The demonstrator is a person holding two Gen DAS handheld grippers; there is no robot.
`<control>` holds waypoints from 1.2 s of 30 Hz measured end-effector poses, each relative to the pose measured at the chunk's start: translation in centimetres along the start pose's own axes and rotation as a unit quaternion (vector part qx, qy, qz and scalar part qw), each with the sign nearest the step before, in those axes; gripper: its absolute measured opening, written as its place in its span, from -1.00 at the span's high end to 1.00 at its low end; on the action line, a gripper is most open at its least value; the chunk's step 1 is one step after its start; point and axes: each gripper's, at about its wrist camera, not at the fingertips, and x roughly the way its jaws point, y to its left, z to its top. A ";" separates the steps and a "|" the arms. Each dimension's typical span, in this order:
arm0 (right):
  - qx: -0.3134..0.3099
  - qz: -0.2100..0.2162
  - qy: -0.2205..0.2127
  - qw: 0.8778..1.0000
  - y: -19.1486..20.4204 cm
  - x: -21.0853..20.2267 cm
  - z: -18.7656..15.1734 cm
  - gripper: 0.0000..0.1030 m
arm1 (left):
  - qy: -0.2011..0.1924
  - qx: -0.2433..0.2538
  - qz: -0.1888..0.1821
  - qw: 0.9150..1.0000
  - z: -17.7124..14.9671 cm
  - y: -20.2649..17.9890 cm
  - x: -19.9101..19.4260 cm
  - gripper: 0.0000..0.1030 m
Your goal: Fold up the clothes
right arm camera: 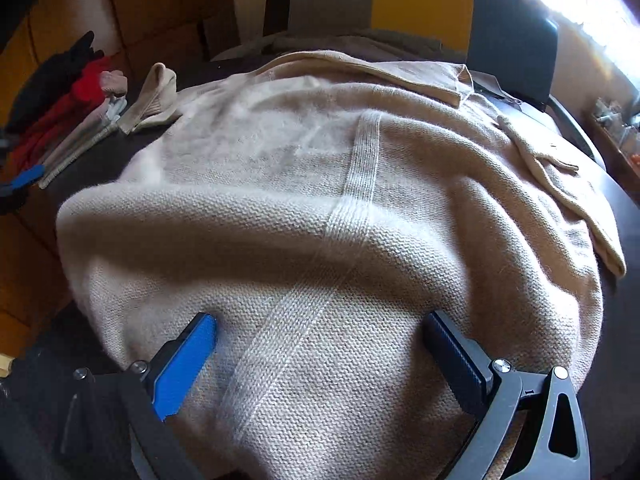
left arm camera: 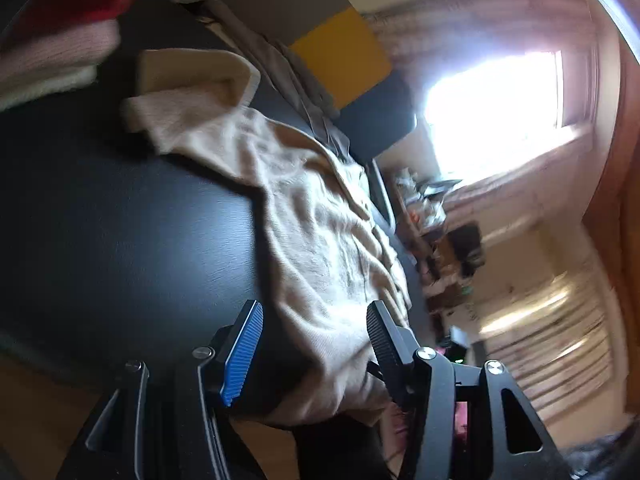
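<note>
A beige knit sweater (right arm camera: 304, 184) lies spread over a black table (left arm camera: 120, 220), with one cuff (right arm camera: 158, 94) bent up at the far left and its near hem hanging over the table edge. In the right wrist view, my right gripper (right arm camera: 320, 320) is open just above the sweater's near part, a finger on each side of a vertical knit band. In the left wrist view, my left gripper (left arm camera: 314, 306) is open at the sweater's (left arm camera: 320, 220) side edge. Loose fabric lies between its fingers, and neither pad presses on it.
A stack of folded clothes (right arm camera: 72, 120) in red, pink and white sits at the table's far left, also visible in the left wrist view (left arm camera: 60, 48). Behind the table stands a chair with a grey, yellow and dark back (right arm camera: 420, 0), and a grey garment (right arm camera: 380, 40) lies in front of it. A bright window (left arm camera: 492, 108) is at the right.
</note>
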 end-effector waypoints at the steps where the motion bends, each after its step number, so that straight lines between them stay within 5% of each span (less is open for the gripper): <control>1: 0.004 -0.003 0.007 1.000 0.3 -0.1 0.1 -1.00 | 0.011 0.018 0.003 1.000 0.1 -1.2 1.9 -0.06; 6: 0.015 -0.002 0.020 1.000 0.5 -0.9 -0.1 -1.00 | 0.103 0.122 0.082 0.984 0.1 -6.3 11.7 -0.06; 9: 0.019 -0.005 0.026 0.999 0.7 -0.7 -0.5 -1.00 | 0.145 0.159 0.161 0.963 -0.7 -6.9 16.0 -0.03; 15: 0.007 -0.006 0.015 1.000 2.7 0.1 0.3 -1.00 | 0.110 0.213 0.250 0.938 -0.4 -5.5 14.6 0.04; 21: -0.012 0.000 -0.017 1.000 4.4 1.8 2.2 -1.00 | 0.085 0.214 0.315 0.921 2.4 -3.7 14.5 0.04; 24: 0.009 0.062 -0.035 0.997 3.5 1.3 2.9 -1.00 | 0.080 0.204 0.338 0.915 3.6 -3.0 14.7 0.04; 27: 0.099 0.166 -0.049 0.980 0.0 -0.9 2.5 -1.00 | 0.075 0.209 0.333 0.917 2.5 -3.8 14.3 0.05; 30: 0.229 0.225 -0.080 0.944 -5.7 -3.8 -0.3 -1.00 | 0.068 0.220 0.317 0.920 0.7 -5.0 13.6 0.06; 34: 0.366 0.256 -0.117 0.887 -12.6 -5.9 -5.2 -1.00 | 0.059 0.234 0.296 0.924 -1.8 -6.7 12.7 -0.01; 36: 0.401 0.253 -0.119 0.873 -14.2 -5.7 -7.1 -1.00 | 0.063 0.221 0.282 0.931 -3.0 -6.9 13.0 -0.01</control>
